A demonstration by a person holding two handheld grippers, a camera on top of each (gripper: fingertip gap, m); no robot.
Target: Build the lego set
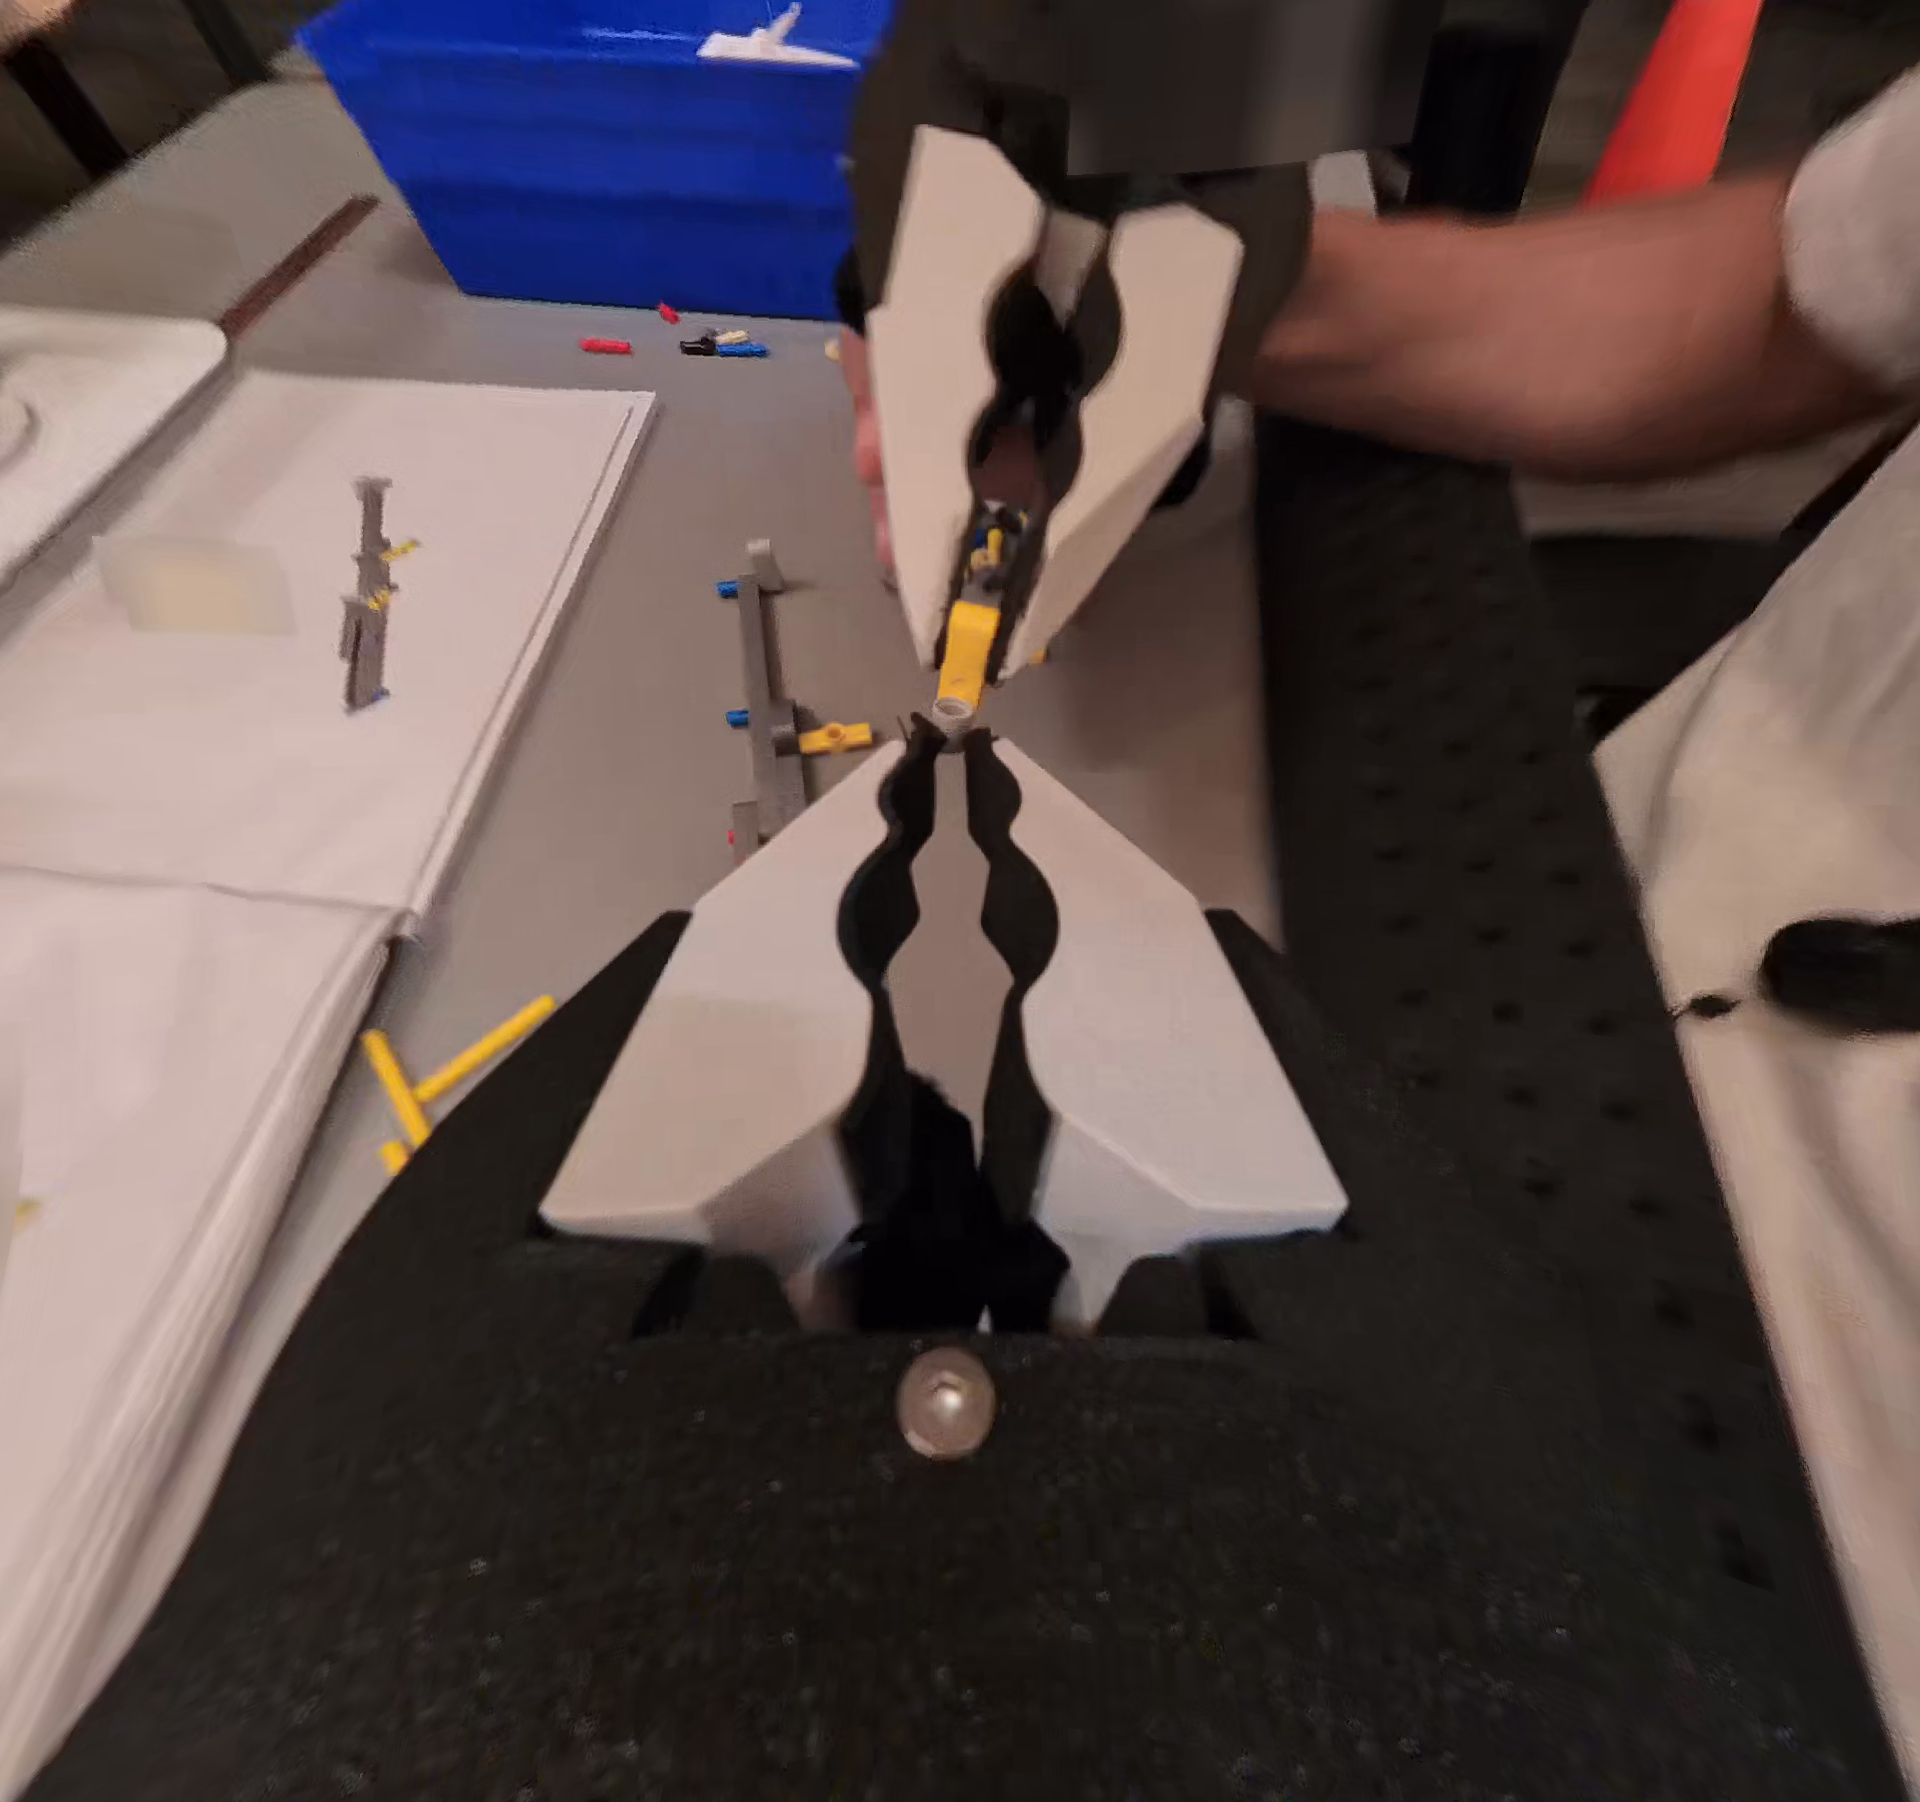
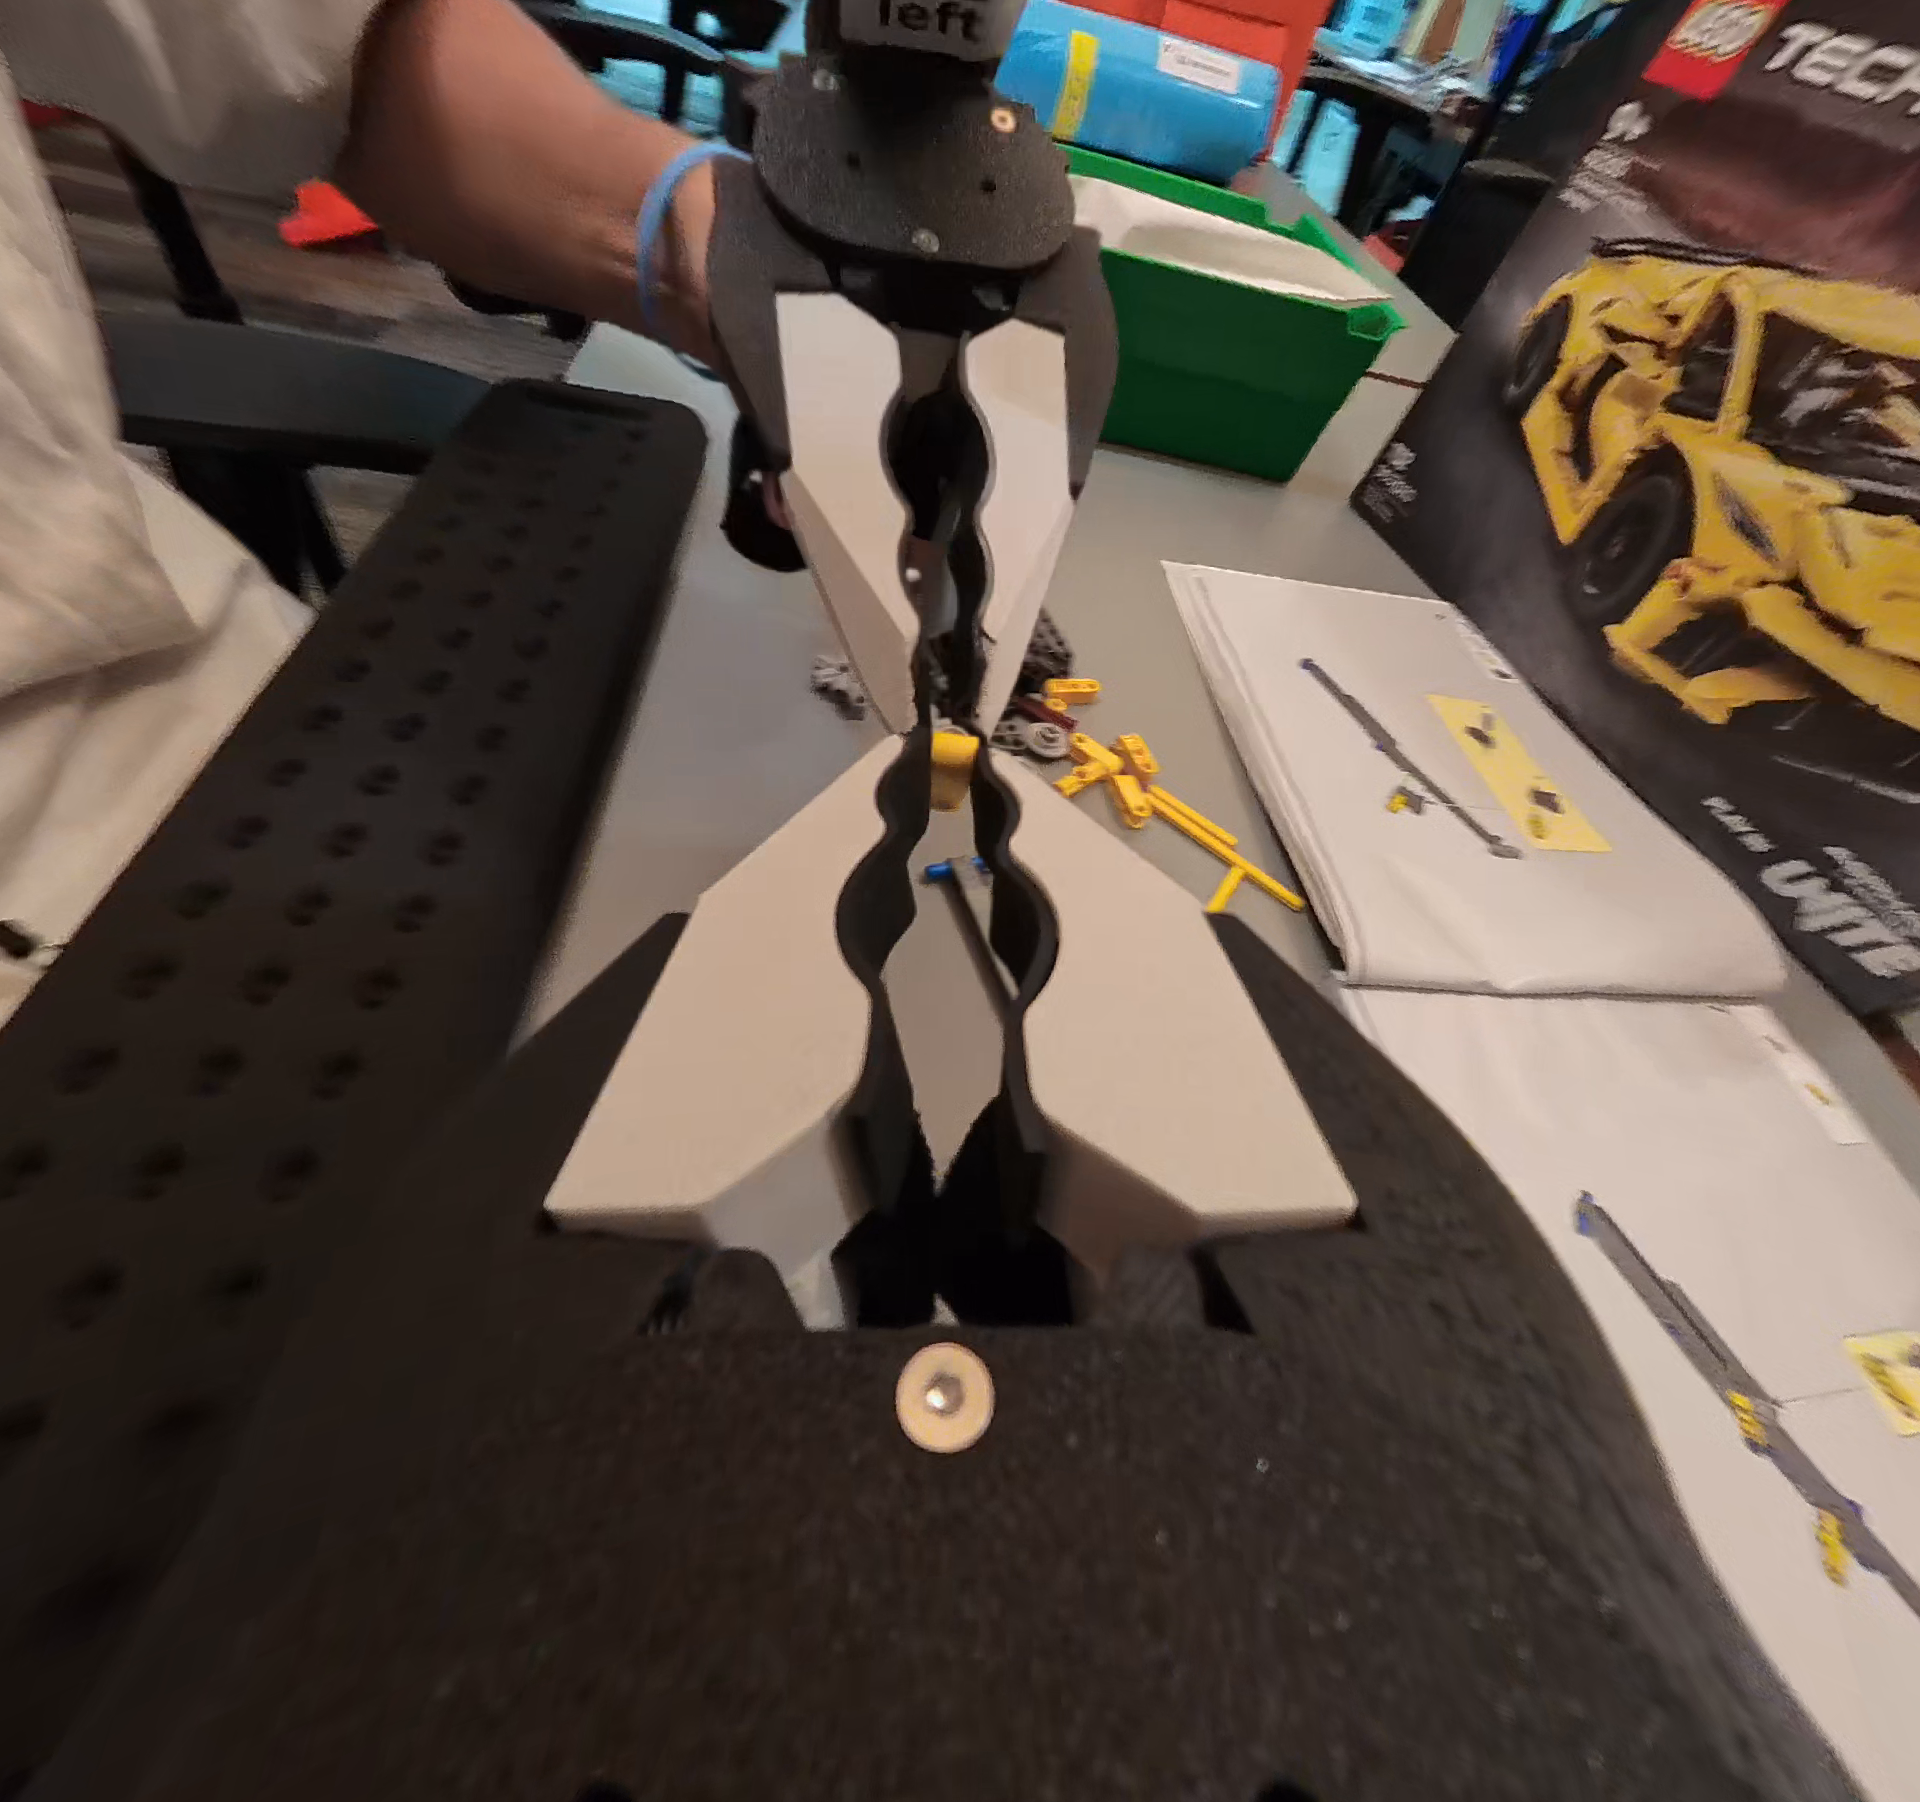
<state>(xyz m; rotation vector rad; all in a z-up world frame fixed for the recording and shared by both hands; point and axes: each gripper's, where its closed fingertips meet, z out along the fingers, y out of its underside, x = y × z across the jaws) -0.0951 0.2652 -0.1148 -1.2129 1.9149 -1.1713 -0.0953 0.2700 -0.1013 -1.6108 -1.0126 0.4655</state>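
In the left wrist view my left gripper [image 1: 951,732] is shut on a small grey round piece [image 1: 952,711] at its tips. My right gripper [image 1: 971,672] comes down from above, shut on a yellow connector piece [image 1: 966,646]. The yellow piece's end sits just above the grey piece, almost touching. In the right wrist view my right gripper [image 2: 948,750] holds the yellow piece [image 2: 954,770], and the left gripper [image 2: 940,703] meets it tip to tip; the grey piece is hidden there. A long grey beam assembly [image 1: 767,703] with blue pins lies on the table.
A blue bin [image 1: 644,121] stands behind, a green bin [image 2: 1226,370] and the set's box [image 2: 1714,453] on the other side. Open instruction booklets [image 1: 312,609] [image 2: 1455,796], loose yellow pieces [image 2: 1122,765], yellow axles [image 1: 447,1077] and a black perforated plate [image 1: 1455,817] lie around. The tips of both grippers are at nearly the same place.
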